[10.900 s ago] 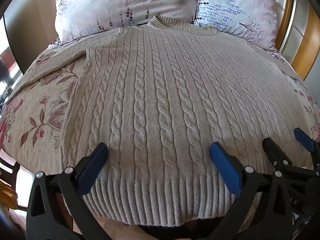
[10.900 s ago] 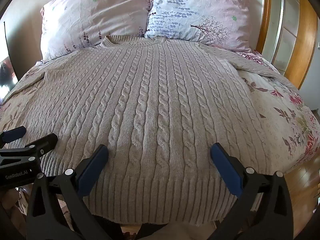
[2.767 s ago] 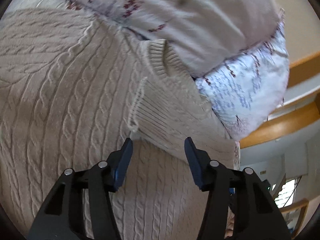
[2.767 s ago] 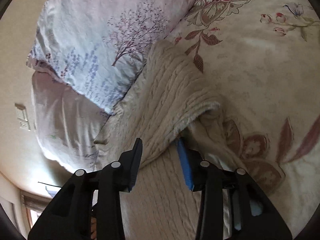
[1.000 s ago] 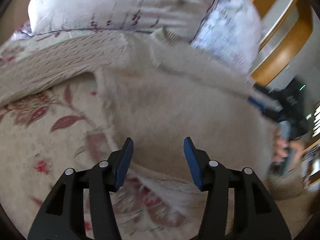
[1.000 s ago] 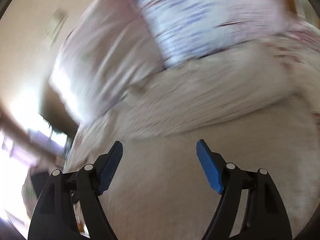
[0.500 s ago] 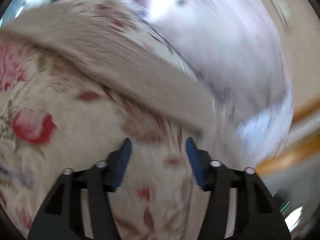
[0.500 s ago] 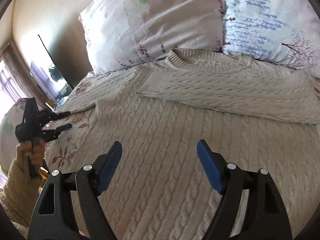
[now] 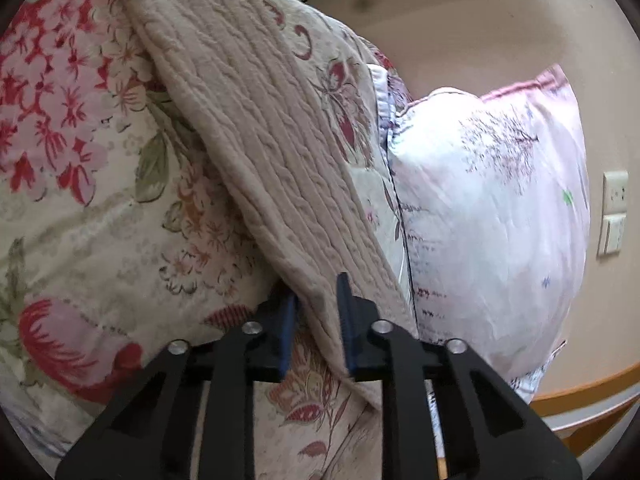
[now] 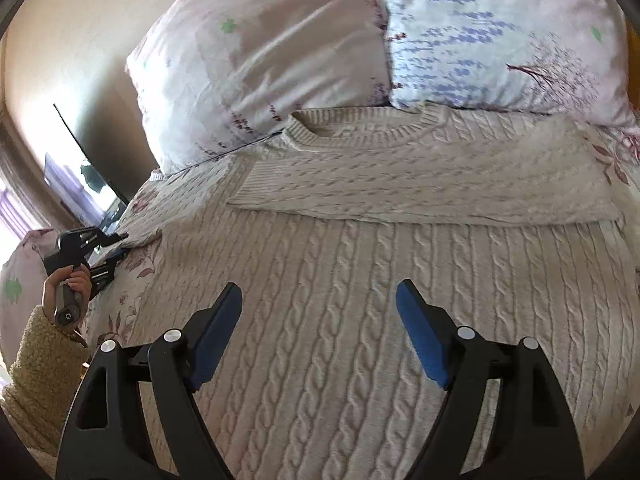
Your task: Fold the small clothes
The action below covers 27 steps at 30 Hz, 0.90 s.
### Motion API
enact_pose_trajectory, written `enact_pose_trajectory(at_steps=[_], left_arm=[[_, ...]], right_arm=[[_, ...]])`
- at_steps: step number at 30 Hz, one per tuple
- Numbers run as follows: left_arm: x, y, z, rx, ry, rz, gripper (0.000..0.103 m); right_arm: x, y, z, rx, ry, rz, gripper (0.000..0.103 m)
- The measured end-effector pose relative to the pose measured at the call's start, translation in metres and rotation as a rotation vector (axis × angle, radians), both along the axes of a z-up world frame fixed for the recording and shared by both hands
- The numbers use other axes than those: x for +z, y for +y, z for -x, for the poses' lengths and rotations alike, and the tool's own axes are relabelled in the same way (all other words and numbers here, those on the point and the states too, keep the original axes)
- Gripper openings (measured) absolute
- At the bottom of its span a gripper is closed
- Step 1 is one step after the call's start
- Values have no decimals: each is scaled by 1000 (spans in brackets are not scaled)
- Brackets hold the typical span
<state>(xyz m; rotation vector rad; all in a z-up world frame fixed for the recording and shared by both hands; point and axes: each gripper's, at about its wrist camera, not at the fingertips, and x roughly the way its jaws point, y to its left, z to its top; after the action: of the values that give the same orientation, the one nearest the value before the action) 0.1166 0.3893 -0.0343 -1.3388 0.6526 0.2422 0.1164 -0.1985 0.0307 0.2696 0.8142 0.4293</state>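
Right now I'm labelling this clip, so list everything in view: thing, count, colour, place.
sweater: one, beige cable-knit, flat on bed, one sleeve folded across chest
left sleeve: beige, stretched over quilt
pillows: two, pale floral, at head of bed
quilt: one, cream with red flowers, under sweater
wall sockets: pale, on wall
left gripper: black, blue pads, shut on left sleeve
right gripper: open above sweater body
hand: one, fleecy sleeve, holding left gripper

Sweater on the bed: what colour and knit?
Beige cable knit sweater, clearest in the right wrist view.
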Motion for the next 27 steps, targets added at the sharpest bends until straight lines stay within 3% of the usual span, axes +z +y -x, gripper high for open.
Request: enact_pose_trajectory(at_steps=[3,8,14,18,22,24,27], left_arm=[[-3,2,0,28,-24,42,8],[31,-18,-14,-17,-146,-9,7],[79,-85,-47,-184,-342,-33,6],[89,-145,-72,-322,-426,-23,6],[78,-205,-91,-436,-445,-14,6],[62,-235,-97,-486,-407,-24,7],[30,-266,-103,-532,-279,-14,9]], right_arm=[[0,-12,1,-23,-1,-10,81],[2,-36,5,-76,-18,-30,81],[-2,-57,7,-123,-11,-47,82],[-5,-65,12,-142,-9,-50,82],[-7,-72,16,-160,-3,-61,82],[-7,-73,17,-162,-1,-59,82],[-7,-75,19,-165,-2,-55,82]])
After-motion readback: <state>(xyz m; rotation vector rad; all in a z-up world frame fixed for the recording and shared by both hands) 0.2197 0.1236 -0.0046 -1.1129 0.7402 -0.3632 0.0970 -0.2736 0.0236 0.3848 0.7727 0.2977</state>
